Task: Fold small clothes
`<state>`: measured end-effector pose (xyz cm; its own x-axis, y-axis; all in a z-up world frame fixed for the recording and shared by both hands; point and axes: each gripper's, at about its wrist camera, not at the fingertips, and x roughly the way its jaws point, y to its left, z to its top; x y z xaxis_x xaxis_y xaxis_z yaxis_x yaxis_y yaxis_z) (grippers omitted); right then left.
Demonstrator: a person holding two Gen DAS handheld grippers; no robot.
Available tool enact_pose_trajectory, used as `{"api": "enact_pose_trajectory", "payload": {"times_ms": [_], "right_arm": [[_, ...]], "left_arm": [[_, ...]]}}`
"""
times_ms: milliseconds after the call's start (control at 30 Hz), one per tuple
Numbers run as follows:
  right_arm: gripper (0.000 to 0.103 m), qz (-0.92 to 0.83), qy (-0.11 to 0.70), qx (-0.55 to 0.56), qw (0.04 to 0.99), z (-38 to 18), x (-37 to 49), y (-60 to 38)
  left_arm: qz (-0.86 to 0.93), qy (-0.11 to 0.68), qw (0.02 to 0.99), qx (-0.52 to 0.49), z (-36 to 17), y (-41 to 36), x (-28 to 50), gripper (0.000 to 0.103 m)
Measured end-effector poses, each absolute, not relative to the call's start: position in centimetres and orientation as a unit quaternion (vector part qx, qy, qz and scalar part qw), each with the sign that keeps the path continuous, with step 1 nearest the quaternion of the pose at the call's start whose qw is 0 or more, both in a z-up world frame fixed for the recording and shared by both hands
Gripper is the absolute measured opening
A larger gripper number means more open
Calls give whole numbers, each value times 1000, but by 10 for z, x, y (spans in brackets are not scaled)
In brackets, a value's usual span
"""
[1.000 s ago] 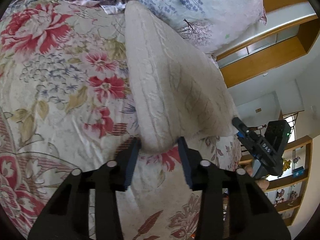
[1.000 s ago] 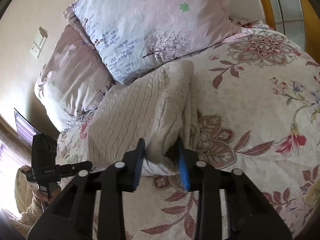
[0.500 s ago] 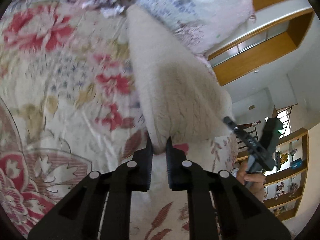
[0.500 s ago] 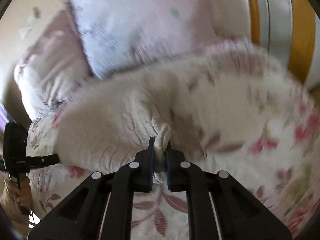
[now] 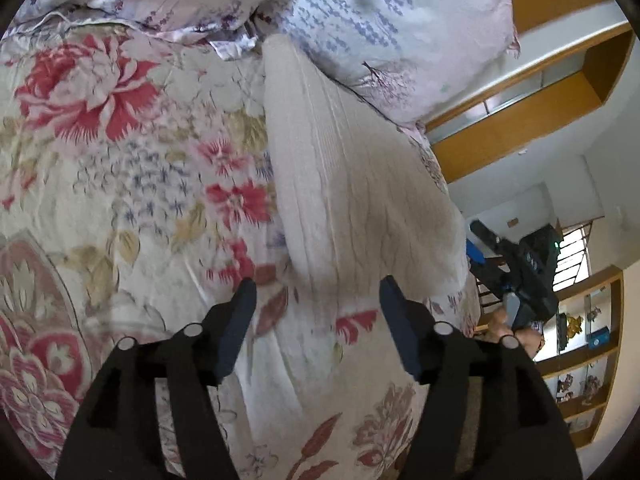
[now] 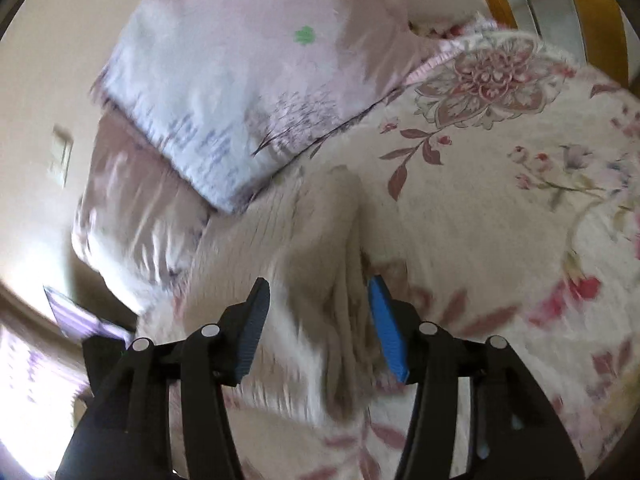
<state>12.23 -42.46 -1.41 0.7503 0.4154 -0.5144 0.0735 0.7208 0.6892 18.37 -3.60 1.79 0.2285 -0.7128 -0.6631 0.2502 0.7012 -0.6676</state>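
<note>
Sweater (image 5: 352, 184) is what you are looking at: a cream knitted one, lying folded on the flowery bedspread (image 5: 120, 184). It is lying long and narrow, with its far end touching the pale pillow (image 5: 400, 32) at the head of the bed. Its near end is sitting just in front of your left claw (image 5: 316, 312).

Your left claw is standing wide open. Its two dark fingers (image 5: 240, 316) are sitting apart, one on each side of the sweater's near corner, and they are not squeezing anything. The bedspread is showing between them.

Your right claw (image 6: 318, 320) is standing wide open too. Its blue pads (image 6: 384, 324) are sitting apart, and the thick folded edge of the sweater (image 6: 320, 248) is lying between them. You cannot tell if the right pad is touching the cloth, because this view is blurry. The claw is not pinching the cloth.

From the left camera you are seeing your right claw (image 5: 480, 248) off at the right side, beside the sweater's edge, with your hand (image 5: 516, 328) holding it.

From the right camera, a second pinkish pillow (image 6: 132, 208) is lying to the left of the pale one (image 6: 248, 80), and both are leaning by the wall. Wooden shelves (image 5: 584, 344) are showing far off on the right of the left view.
</note>
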Motion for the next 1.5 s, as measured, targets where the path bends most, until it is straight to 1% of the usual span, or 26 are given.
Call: {"api": "enact_pose_trajectory", "payload": {"times_ms": [133,200,233,267,300,333,400,500,533,600,633,700,767,833,900,933,1100,1167,1200,1233,1300,1400,1500], "right_arm": [[54,103,359,405,835,-25,163,-437],[53,98,373,404,829,-30,183,-436],[51,94,380,400,829,-32,190,-434],[31,93,381,391,832,-32,196,-431],[14,100,380,368,843,-30,203,-424],[11,97,376,347,854,-25,205,-419],[9,96,346,286,888,-3,205,-406],[9,97,265,212,936,40,187,-393],[9,81,256,190,944,45,186,-389],[9,23,289,134,948,37,197,-383],[9,-1,325,122,938,21,211,-384],[9,-10,374,128,919,-4,227,-388],[10,2,381,160,910,-13,227,-396],[16,15,365,195,910,-5,212,-407],[35,33,353,223,908,0,194,-417],[41,45,348,236,906,2,181,-421],[41,69,362,246,896,-9,144,-415],[39,72,363,248,895,-17,133,-411],[18,79,362,244,896,-19,131,-405],[13,82,359,230,901,-19,129,-400],[11,56,343,194,917,-13,127,-392],[10,20,321,169,932,-4,132,-389],[10,-10,338,157,928,-14,146,-390]], "left_arm": [[-302,532,766,-198,19,-44,197,68],[-297,532,769,-193,18,-49,201,68],[-294,533,770,-191,17,-52,203,68],[-291,535,770,-190,15,-53,206,68],[-289,536,770,-190,14,-55,210,68],[-288,537,770,-190,13,-57,213,68],[-287,538,770,-191,12,-59,216,68],[-292,533,772,-184,13,-65,217,68],[-293,532,773,-180,13,-68,218,68],[-296,533,772,-178,11,-74,221,68],[-299,534,770,-178,10,-76,222,68],[-298,533,772,-176,12,-79,222,68],[-301,534,770,-177,14,-80,222,68],[-302,531,772,-177,17,-78,220,68],[-302,529,773,-176,20,-75,218,69],[-303,529,773,-177,20,-74,217,69],[-302,531,773,-173,21,-77,213,69],[-301,527,778,-162,22,-83,211,69],[-300,525,781,-157,23,-84,210,69],[-297,522,785,-150,25,-87,209,69],[-289,516,795,-136,28,-92,208,71],[-278,509,806,-116,32,-99,207,72],[-270,505,813,-100,34,-106,207,73]]}}
